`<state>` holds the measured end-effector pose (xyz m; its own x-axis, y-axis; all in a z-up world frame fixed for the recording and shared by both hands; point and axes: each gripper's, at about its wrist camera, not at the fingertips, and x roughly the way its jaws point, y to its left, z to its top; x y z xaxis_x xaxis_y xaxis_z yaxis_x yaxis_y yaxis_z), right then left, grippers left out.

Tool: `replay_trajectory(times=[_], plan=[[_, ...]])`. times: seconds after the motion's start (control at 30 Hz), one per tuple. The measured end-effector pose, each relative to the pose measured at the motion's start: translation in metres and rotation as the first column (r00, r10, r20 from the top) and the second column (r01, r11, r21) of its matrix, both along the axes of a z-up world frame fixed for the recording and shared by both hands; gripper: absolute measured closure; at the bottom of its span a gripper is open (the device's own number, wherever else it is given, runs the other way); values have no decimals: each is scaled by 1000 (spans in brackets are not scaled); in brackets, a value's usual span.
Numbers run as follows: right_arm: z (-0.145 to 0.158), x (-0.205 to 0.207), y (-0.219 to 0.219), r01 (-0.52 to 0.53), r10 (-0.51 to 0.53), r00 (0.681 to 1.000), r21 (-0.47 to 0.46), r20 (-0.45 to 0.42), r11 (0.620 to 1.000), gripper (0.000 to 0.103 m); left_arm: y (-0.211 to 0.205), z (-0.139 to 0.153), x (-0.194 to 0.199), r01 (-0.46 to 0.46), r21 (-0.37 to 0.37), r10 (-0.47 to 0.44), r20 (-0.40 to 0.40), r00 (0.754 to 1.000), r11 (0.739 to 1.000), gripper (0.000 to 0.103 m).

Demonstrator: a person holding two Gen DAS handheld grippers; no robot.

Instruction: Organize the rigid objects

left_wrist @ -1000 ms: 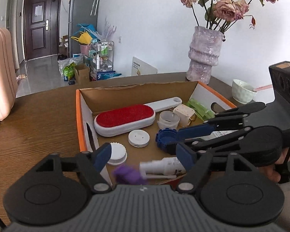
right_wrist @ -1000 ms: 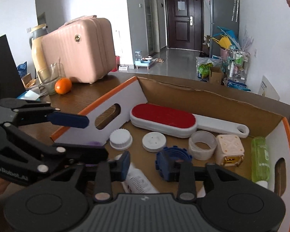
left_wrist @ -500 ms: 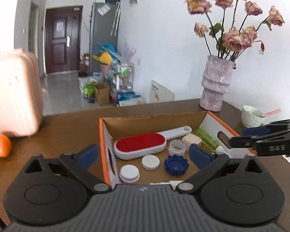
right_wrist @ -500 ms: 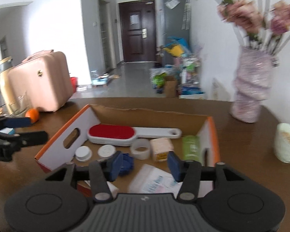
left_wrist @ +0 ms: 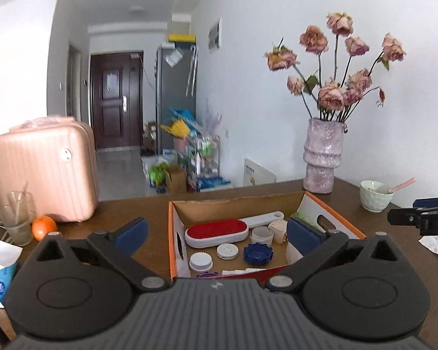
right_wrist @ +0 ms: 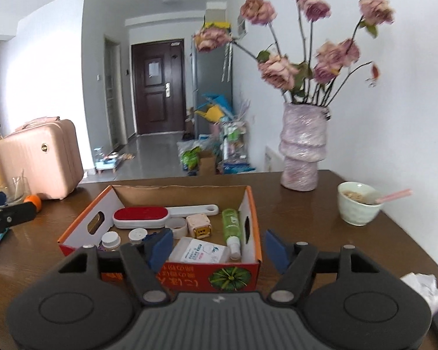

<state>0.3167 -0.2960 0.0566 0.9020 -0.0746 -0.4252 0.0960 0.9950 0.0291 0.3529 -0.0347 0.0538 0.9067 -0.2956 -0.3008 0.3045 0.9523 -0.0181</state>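
Left tool wide, empty. Right tool wide, empty, jaws just opening. Box mid-frame, brush inside.

A dark wooden table carries an open cardboard box, a pink suitcase, an orange, a glass, a vase, a bowl and crumpled tissue

we're in a lived-in home: a wooden table with a vase of dried roses, a pink suitcase, a dark front door down the hallway, a grey fridge.
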Motion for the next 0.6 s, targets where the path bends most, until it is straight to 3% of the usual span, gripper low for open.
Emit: replay_trajectory(times=[0.17,0.27,0.47,0.6], plan=[[-5,-41,12,24,-25,992,4,125,1000,21,4,-6,-36,5,-29,-2,88,996,1000,0],[-13,-66,19,24,-25,985,8,174,1000,19,7,-13,-58,9,-43,-3,140,990,999,0],[-29,-115,32,28,-31,969,16,246,999,12,18,-26,-102,6,-79,5,144,990,997,0],[-39,-151,43,44,-45,972,10,231,999,12,27,-32,-137,-23,-68,33,145,989,997,0]])
